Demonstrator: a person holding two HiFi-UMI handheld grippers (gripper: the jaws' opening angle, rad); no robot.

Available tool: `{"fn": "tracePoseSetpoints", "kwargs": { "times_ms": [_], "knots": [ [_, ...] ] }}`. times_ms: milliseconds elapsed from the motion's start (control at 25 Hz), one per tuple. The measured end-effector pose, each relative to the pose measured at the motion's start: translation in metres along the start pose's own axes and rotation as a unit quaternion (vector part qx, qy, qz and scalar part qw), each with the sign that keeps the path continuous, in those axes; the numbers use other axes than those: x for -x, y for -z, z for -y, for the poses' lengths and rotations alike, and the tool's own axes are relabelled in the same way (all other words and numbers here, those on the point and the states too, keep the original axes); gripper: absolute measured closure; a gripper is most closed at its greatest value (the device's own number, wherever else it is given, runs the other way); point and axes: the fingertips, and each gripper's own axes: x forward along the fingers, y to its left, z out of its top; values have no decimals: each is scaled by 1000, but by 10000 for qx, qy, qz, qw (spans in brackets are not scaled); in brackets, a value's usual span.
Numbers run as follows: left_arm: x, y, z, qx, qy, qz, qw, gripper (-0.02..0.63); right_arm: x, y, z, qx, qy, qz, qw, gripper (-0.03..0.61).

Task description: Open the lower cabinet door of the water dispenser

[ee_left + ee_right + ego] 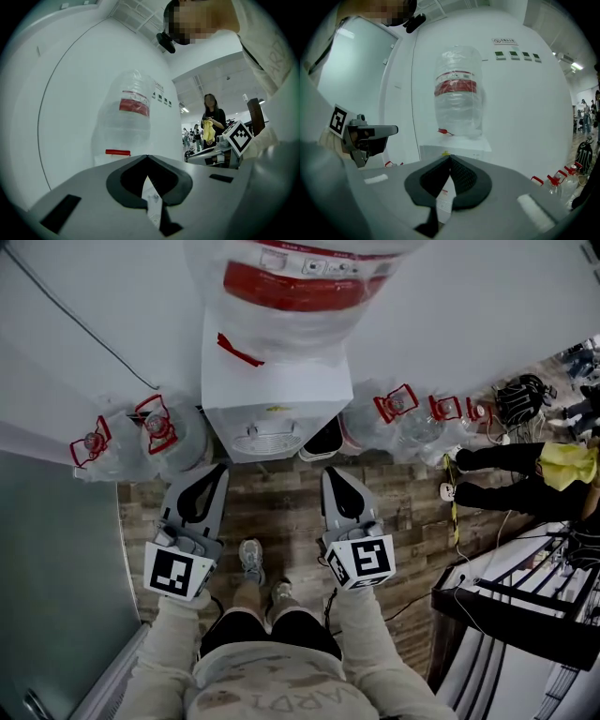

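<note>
one white water dispenser (272, 395) carries a plastic-wrapped, red-banded bottle (300, 285) on top.

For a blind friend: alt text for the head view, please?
From above, a person faces a white water dispenser topped by a large bottle, pointing the left gripper and right gripper, both shut, toward it. More bottles flank it.

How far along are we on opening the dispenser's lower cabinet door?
Done: nothing visible yet. In hand: the left gripper and right gripper hang in front of the water dispenser, both shut and empty, touching nothing. To do: reach the lower door, which the head view hides beneath the drip tray, grip it and pull it open.
</note>
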Motion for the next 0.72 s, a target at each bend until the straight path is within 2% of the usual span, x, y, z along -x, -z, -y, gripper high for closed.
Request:
{"fn": "tracePoseSetpoints", "kwargs": {
  "times_ms": [360, 720],
  "knots": [
    [-6, 64, 3, 32, 30, -210, 9998, 612, -17, 68, 4, -92, -141, -216, 9996, 569],
    [-8, 143, 11, 26, 146, -313, 9994, 612, -32, 152, 3, -116, -270, -327, 9990, 569]
  ]
}}
